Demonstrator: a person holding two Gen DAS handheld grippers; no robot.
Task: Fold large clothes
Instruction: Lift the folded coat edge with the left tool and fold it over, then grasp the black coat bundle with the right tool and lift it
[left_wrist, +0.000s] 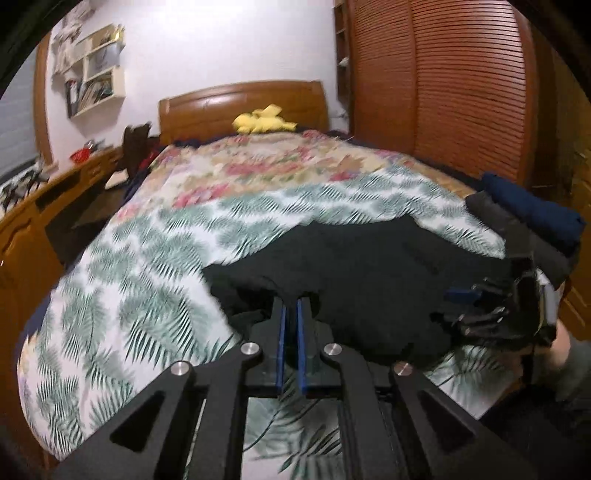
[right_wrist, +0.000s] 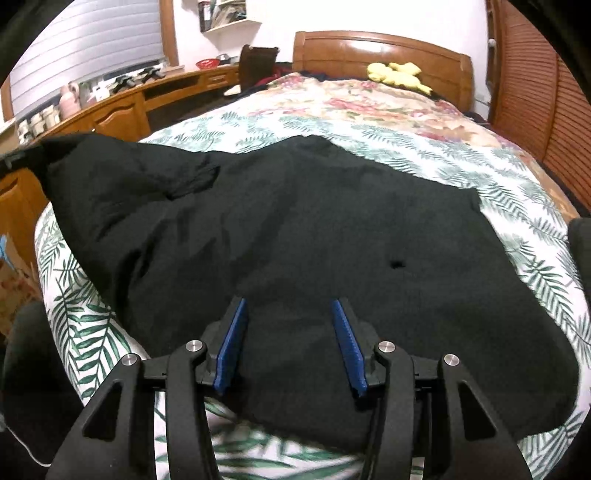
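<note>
A large black garment (right_wrist: 295, 236) lies spread on the leaf-patterned bedspread (right_wrist: 406, 140). In the left wrist view the garment (left_wrist: 354, 266) reaches up between the blue pads of my left gripper (left_wrist: 290, 306), which is shut on a fold of its left edge and holds that edge slightly raised. My right gripper (right_wrist: 290, 306) is open, its blue pads (right_wrist: 236, 332) spread above the garment's near middle, holding nothing. The right gripper also shows at the right edge of the left wrist view (left_wrist: 509, 306), low over the cloth.
Folded dark clothes (left_wrist: 528, 210) are stacked on the bed's right side. A yellow plush toy (right_wrist: 399, 74) lies by the wooden headboard (right_wrist: 380, 48). A wooden desk (right_wrist: 122, 107) runs along the left, a slatted wardrobe (left_wrist: 443, 85) along the right.
</note>
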